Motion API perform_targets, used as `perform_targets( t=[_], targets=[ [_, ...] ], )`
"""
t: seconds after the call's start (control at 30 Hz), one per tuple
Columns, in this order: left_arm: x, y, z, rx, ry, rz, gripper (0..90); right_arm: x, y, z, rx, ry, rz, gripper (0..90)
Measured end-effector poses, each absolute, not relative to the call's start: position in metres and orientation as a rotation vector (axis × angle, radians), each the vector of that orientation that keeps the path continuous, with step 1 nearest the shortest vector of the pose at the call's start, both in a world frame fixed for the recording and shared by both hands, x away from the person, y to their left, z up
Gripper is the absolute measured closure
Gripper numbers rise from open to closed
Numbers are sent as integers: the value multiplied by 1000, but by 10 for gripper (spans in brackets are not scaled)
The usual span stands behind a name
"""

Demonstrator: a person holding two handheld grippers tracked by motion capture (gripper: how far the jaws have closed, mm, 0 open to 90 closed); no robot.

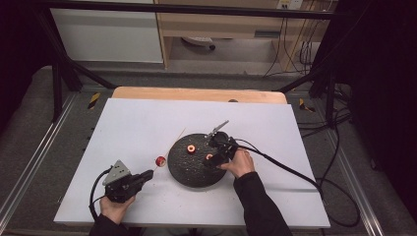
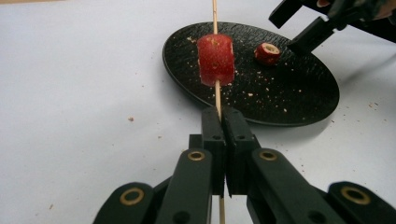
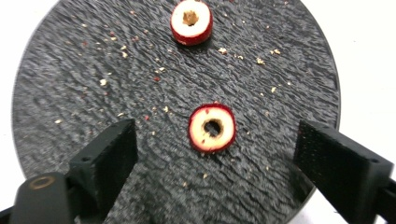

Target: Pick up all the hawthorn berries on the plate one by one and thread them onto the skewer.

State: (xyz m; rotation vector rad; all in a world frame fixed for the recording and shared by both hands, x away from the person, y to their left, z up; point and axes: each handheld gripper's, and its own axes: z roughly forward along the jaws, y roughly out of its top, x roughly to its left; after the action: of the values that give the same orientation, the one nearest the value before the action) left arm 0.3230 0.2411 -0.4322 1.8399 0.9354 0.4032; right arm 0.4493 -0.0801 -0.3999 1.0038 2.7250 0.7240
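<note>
**Skewer clamped on the left, open jaws over a fruit ring on the right**

In the high view, the left gripper [image 1: 147, 175] is sitting near the table's [image 1: 133, 123] front-left corner, aiming at a red fruit piece [image 1: 160, 161] just off the black plate's [image 1: 189, 172] left rim. The right gripper [image 1: 212, 158] is hovering over the plate's right half, above one fruit ring [image 1: 209, 157]; a second ring [image 1: 190, 148] is lying nearer the plate's middle. Wide bare tabletop is lying open behind and to the left. No writing is readable anywhere.

The left gripper view is adding what the overhead blurs: the left gripper [image 2: 224, 122] is clenching a thin wooden skewer [image 2: 215, 18], jaws pressed together on it, and the red fruit piece [image 2: 215, 59] is threaded on the stick ahead of the tips, seemingly above the plate's [image 2: 299, 98] near-left rim. A ring [image 2: 267, 53] and the other gripper's jaws are showing beyond.

In the right gripper view, the right gripper [image 3: 217, 154] is standing released, jaws wide apart, straddling a cored ring [image 3: 211, 128] without touching it. The second ring [image 3: 190, 22] is lying farther off. Crumbs are dotting the plate [image 3: 70, 74], whose edge is curving close by the right jaw.
</note>
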Motion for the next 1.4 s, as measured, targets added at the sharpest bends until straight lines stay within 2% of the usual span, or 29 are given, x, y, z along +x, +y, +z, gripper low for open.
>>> perform_targets(
  t=[0.47,0.83,1.4],
  targets=[
    [324,242,-433,1840,940,401,883,466,-76,-407,1078,2779,685,454],
    [325,242,-433,1844,938,400,883,472,-75,-411,1119,2866,676,606],
    [324,240,-433,1851,932,404,883,468,-81,-397,1175,2828,768,627]
  ],
)
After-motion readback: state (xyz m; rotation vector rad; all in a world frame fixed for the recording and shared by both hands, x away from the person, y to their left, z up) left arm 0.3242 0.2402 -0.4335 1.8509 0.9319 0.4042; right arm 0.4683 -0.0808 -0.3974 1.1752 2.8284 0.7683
